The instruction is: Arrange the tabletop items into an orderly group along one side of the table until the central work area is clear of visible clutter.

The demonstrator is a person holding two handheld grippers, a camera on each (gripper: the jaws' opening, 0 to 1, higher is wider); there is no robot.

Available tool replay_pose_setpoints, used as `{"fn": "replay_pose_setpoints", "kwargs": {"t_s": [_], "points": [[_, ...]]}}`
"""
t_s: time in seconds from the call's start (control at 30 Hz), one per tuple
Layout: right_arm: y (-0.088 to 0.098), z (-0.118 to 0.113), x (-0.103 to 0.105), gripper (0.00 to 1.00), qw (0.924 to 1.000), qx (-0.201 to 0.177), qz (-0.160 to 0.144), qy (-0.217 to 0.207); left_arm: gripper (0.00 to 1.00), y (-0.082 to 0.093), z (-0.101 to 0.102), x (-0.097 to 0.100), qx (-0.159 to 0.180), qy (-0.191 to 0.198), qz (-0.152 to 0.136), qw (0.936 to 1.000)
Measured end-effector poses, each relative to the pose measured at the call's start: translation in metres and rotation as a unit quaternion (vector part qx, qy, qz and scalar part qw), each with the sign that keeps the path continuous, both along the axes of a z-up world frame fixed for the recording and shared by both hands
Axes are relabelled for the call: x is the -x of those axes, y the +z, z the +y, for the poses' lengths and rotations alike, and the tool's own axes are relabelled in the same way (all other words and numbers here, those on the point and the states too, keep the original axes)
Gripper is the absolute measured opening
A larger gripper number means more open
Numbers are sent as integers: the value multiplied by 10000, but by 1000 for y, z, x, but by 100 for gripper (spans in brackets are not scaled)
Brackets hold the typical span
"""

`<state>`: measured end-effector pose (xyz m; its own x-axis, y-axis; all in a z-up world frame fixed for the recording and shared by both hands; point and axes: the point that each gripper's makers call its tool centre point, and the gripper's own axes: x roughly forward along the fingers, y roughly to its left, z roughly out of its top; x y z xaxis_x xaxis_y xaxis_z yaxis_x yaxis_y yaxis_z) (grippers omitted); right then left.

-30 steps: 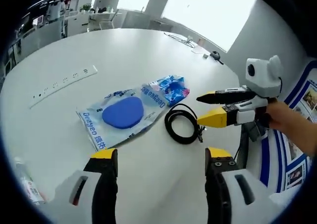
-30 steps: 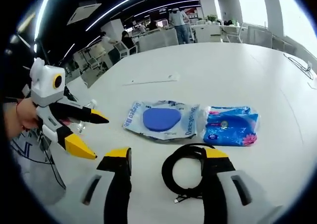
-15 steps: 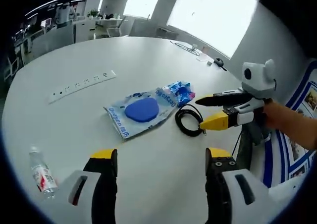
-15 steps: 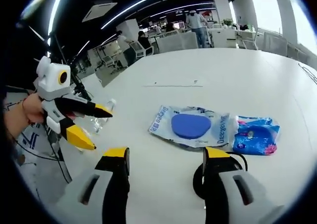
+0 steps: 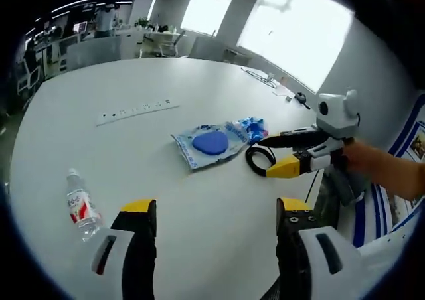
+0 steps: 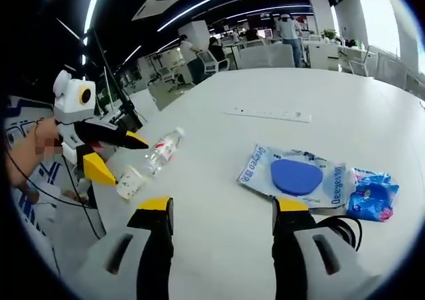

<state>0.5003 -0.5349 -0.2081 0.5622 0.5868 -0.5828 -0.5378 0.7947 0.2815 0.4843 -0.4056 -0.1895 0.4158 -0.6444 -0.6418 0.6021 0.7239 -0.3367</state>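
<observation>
White round counter [image 5: 166, 200]: my left gripper [image 5: 214, 210] and right gripper [image 6: 220, 207] both gape, holding nothing; clear plastic water bottle [image 5: 80, 206] near-left.

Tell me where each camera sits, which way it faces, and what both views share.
Left gripper view: rides the left gripper, jaws open, looking across the white table; the right gripper and a hand enter from the right.
Right gripper view: rides the right gripper, jaws open, facing the opposite way; the left gripper enters from the left.
Shared: water bottle, blue pad packet, blue wipes pack, black cable, power strip.
</observation>
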Motion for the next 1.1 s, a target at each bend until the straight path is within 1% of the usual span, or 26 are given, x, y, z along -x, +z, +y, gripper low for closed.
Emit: {"fn": "replay_pose_setpoints", "kwargs": {"t_s": [0.13, 0.43, 0.47, 0.5, 0.53, 0.7, 0.8, 0.83, 0.9, 1.07, 1.1], "points": [[1, 13, 1, 59, 9999, 5, -29, 161, 75, 2, 21, 7, 34, 190, 6, 9998], [5, 60, 9, 58, 9983, -63, -59, 570, 75, 4, 72, 30, 49, 634, 52, 9980], [5, 63, 10, 58, 9982, -63, -65, 593, 75, 5, 76, 32, 41, 650, 39, 9979], [5, 72, 12, 58, 9977, -72, -70, 677, 75, 6, 82, 35, 52, 696, 39, 9976], [5, 77, 13, 58, 9973, -82, -70, 721, 76, 6, 85, 36, 57, 718, 39, 9974], [5, 106, 17, 58, 9952, -110, -88, 971, 76, 8, 112, 45, 77, 938, 26, 9956], [4, 121, 20, 57, 9931, -102, -65, 1170, 76, 8, 123, 48, 45, 985, 21, 9951], [4, 130, 21, 57, 9918, -88, -82, 1275, 76, 8, 130, 49, 32, 1044, 10, 9945], [4, 144, 22, 57, 9900, -124, -67, 1407, 76, 7, 139, 52, 42, 1112, 14, 9938], [1, 179, 28, 55, 9817, -121, -18, 1900, 76, 6, 157, 55, 90, 1235, 20, 9923], [0, 188, 28, 54, 9797, -112, -50, 2000, 76, 6, 160, 56, 99, 1253, 18, 9921]]}}
